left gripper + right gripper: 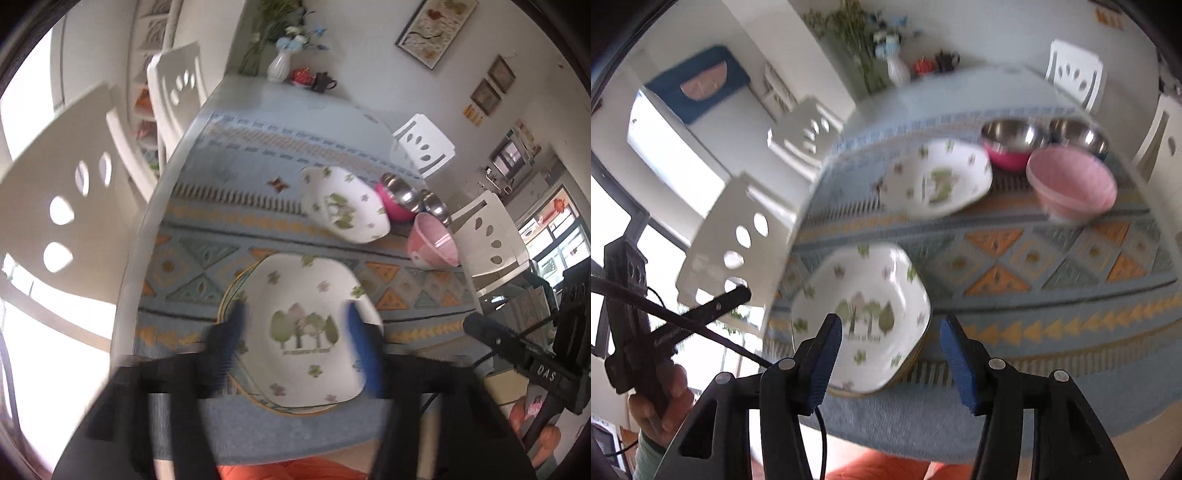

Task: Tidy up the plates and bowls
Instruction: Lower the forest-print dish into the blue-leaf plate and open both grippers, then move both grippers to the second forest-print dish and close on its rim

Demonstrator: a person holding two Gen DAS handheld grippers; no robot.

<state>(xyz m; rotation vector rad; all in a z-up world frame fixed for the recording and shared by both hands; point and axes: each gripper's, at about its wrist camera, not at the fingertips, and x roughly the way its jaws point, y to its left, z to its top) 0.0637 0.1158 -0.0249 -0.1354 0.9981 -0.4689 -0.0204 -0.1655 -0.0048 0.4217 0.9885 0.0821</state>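
A square white plate with a tree print [306, 328] lies on top of a gold-rimmed plate [229, 295] near the table's front edge; it also shows in the right wrist view [860, 317]. A second floral white dish [343, 205] [936, 179] sits farther back. Beside it stand a pink bowl [434, 240] [1071, 184], a magenta steel-lined bowl [397, 197] [1012, 146] and another steel bowl [436, 205] [1078, 136]. My left gripper [295, 332] is open above the tree plate. My right gripper [890, 343] is open and empty over the plate's front edge.
A patterned blue and orange cloth [258, 229] covers the table. White chairs [66, 206] [738, 240] stand along the left side, others [424, 146] on the right. A vase of flowers [279, 64] and a small dark teapot [323, 81] sit at the far end.
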